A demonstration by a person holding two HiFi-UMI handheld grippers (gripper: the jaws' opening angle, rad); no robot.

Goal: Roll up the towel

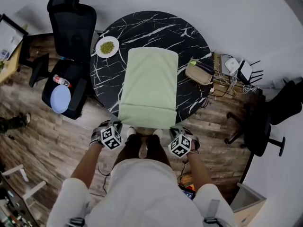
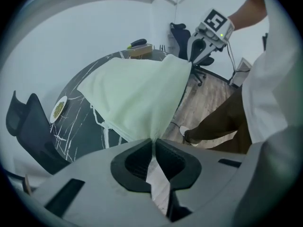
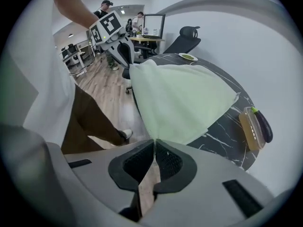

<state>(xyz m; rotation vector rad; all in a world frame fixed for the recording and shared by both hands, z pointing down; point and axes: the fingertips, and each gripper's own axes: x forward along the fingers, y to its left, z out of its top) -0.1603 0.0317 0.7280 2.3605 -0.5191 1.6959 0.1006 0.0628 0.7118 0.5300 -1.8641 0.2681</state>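
Left gripper (image 2: 152, 143) clamps towel (image 1: 150, 86) near-left corner, right gripper (image 3: 154, 143) near-right. Towel lies flat on table (image 1: 189, 37), near edge overhanging. I'd keep both corners level and start the roll tight.

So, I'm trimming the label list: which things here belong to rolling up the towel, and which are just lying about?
For the job:
towel
left gripper and right gripper, each shut on a near corner
table under it

Lying about:
plate
tan box
black chair
bottle
router
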